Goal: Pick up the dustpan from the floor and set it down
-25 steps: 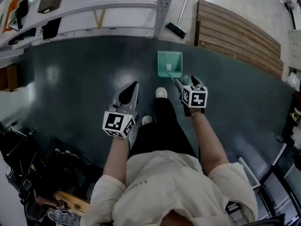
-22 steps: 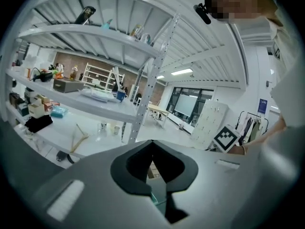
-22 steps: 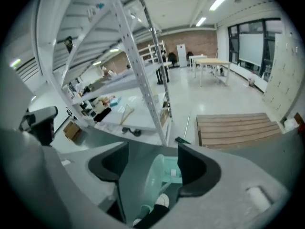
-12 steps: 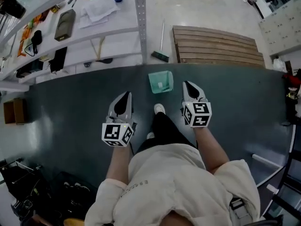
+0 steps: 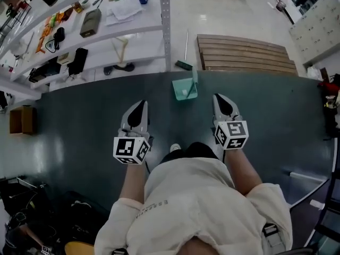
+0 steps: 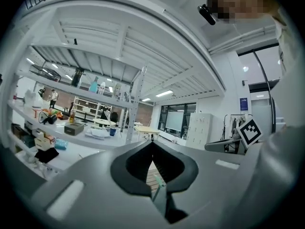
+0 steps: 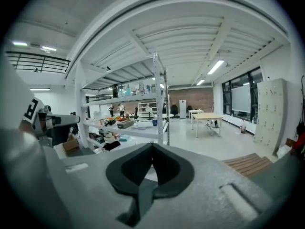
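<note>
The green dustpan [image 5: 184, 90] rests on the dark floor mat [image 5: 79, 110] ahead of the person's feet, with nothing touching it. My left gripper [image 5: 139, 105] hangs shut to the left of it and nearer to me. My right gripper [image 5: 220, 98] is shut and empty, apart from the pan on its right. In the left gripper view the left gripper [image 6: 152, 143] has its jaws meeting at the tips, with a green sliver of the dustpan [image 6: 160, 184] showing behind them. The right gripper view shows the right gripper [image 7: 152, 146] with its jaws pressed together and nothing between them.
A broom [image 5: 185, 51] leans at the mat's far edge beside a metal rack post [image 5: 165, 25]. Shelves [image 5: 95, 31] with several items run along the far left. A wooden pallet [image 5: 244, 54] lies at the far right and a cardboard box [image 5: 22, 120] at the left.
The right gripper, down at the dustpan's handle a second ago, has come away and risen. Both grippers are higher and the dustpan stays on the floor, looking smaller and farther off.
</note>
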Available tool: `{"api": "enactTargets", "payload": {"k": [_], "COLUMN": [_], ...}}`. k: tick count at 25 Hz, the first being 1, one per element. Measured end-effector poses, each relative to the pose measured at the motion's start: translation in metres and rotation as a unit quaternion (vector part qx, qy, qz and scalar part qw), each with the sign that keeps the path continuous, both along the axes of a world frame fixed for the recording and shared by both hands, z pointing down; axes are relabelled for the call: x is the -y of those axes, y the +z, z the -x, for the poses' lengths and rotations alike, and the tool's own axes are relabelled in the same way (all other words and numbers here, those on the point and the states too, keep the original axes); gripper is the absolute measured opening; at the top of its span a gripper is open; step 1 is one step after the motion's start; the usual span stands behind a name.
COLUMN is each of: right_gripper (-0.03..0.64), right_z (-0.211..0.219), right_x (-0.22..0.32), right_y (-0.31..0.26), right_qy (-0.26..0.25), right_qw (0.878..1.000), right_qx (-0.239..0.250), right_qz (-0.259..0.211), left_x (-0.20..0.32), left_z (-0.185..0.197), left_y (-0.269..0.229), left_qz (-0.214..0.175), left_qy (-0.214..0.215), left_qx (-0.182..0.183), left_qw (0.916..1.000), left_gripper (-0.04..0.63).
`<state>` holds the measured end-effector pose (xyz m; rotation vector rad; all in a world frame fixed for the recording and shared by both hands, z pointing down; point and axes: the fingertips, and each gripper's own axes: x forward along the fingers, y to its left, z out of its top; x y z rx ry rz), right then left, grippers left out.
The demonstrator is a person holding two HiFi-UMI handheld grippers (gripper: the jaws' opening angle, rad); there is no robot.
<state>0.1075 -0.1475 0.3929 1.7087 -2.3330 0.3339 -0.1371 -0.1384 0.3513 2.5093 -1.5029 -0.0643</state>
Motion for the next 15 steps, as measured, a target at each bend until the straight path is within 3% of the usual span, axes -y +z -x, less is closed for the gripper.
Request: {"api": "enactTargets", "payload": {"k": [8,15], "right_gripper": [-0.006,-0.006], "right_z": [-0.014,-0.037], "right_x": [-0.108,-0.254], "right_y": [-0.004,0.005], "right_qy": [-0.036,-0.077], "right_qw": [0.999,0.997], "right_qx": [-0.003,-0.001], "right_qz": [-0.008,0.008], "left_x": [-0.119,-0.272], "left_z": [-0.013,-0.057], "left_y": [0.003,0.018], "left_qz": [-0.007,0.000], "left_qy": [-0.020,-0.043], "left_qx": [0.004,0.005], "left_qw": [0.9998,0.9990], "left_gripper": [0.017,0.017]}}
